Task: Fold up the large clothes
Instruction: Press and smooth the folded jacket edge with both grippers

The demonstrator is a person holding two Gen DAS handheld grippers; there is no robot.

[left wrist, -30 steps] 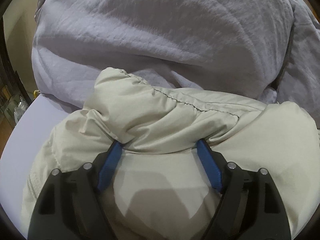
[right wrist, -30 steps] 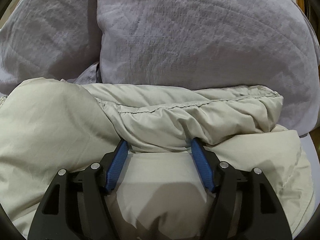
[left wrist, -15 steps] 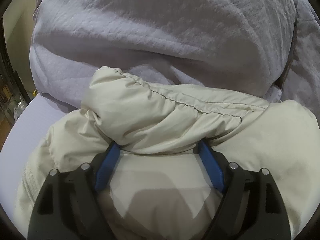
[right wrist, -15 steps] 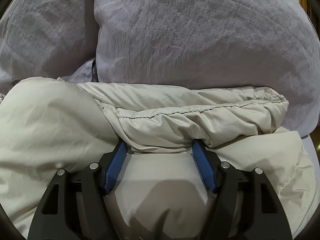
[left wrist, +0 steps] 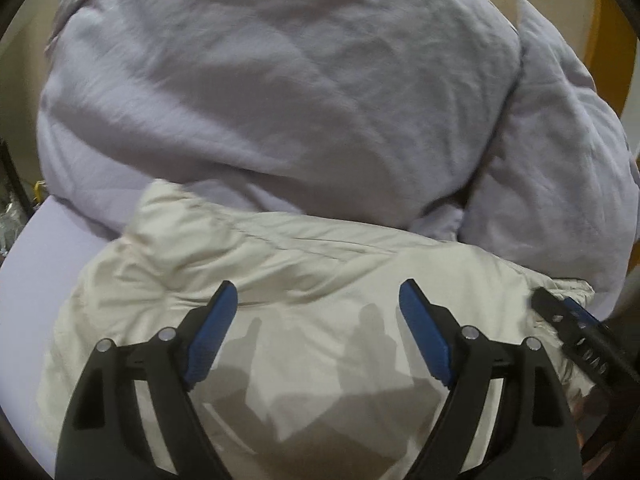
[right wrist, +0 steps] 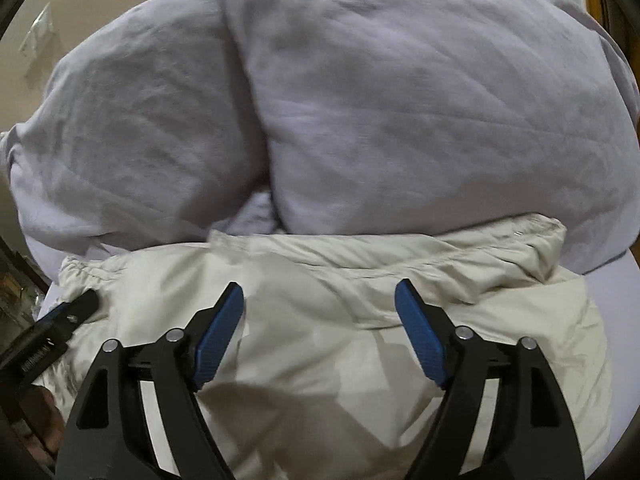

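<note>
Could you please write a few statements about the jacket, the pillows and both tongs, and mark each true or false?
1. The left tongs are open, with no fabric pinched between the blue pads. True.
2. The right tongs are clamped on a fold of the beige jacket. False: they stand open above it, gripping nothing.
3. The jacket lies in front of two lavender pillows. True.
4. The jacket hangs from a hanger. False: it lies bunched on the lavender sheet.
5. Each wrist view shows part of the other tongs at its edge. True.
</note>
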